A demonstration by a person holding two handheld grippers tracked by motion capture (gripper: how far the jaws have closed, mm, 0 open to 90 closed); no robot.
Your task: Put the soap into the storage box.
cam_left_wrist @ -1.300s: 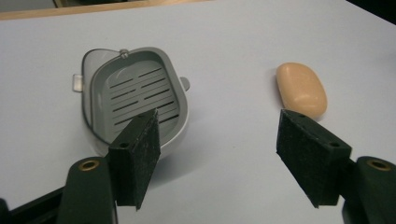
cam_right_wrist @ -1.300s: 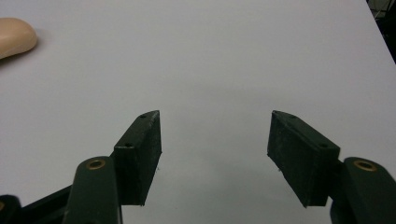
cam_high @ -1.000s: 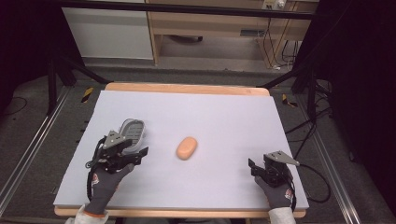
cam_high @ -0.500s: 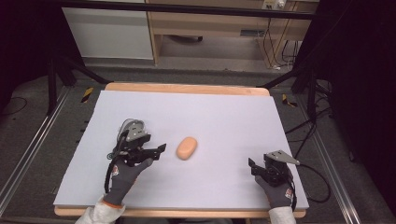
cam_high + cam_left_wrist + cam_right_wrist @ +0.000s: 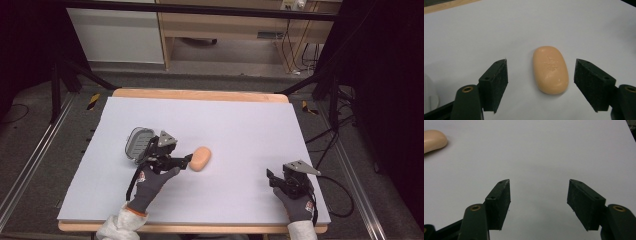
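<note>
A: Right, left gripper (image 5: 187,161) first. Where?

B: Left of the table's middle, jaws pointing at the soap bar (image 5: 201,158). Spread wide, and just been opening further. Nothing clamped. In the left gripper view the soap bar (image 5: 550,69) lies lengthwise in the gap ahead of the pads, clear sheet on both flanks, touching neither.

A: And the soap's place on the table (image 5: 240,120)?

B: Flat on the pale sheet, slightly left of centre, well back from the near edge and well short of the far wooden edge. Bare surface all round except toward the left gripper.

A: Anything crowding on that side?

B: A grey soap dish (image 5: 138,144) just behind the left gripper, nearer the left edge. Hard to tell whether touching the gripper body. Still some bare sheet between dish and left edge.

A: Right gripper (image 5: 270,176)?

B: Near the front right corner, held by a gloved hand (image 5: 296,205) close to the near edge. Jaws apart, gripping nothing; in the right gripper view only bare sheet between the pads (image 5: 499,202), with the soap bar (image 5: 434,140) far off at upper left.

A: Room between the two?

B: Plenty. A broad open stretch from the soap to the right gripper, and the whole far half free up to the far edge.
</note>
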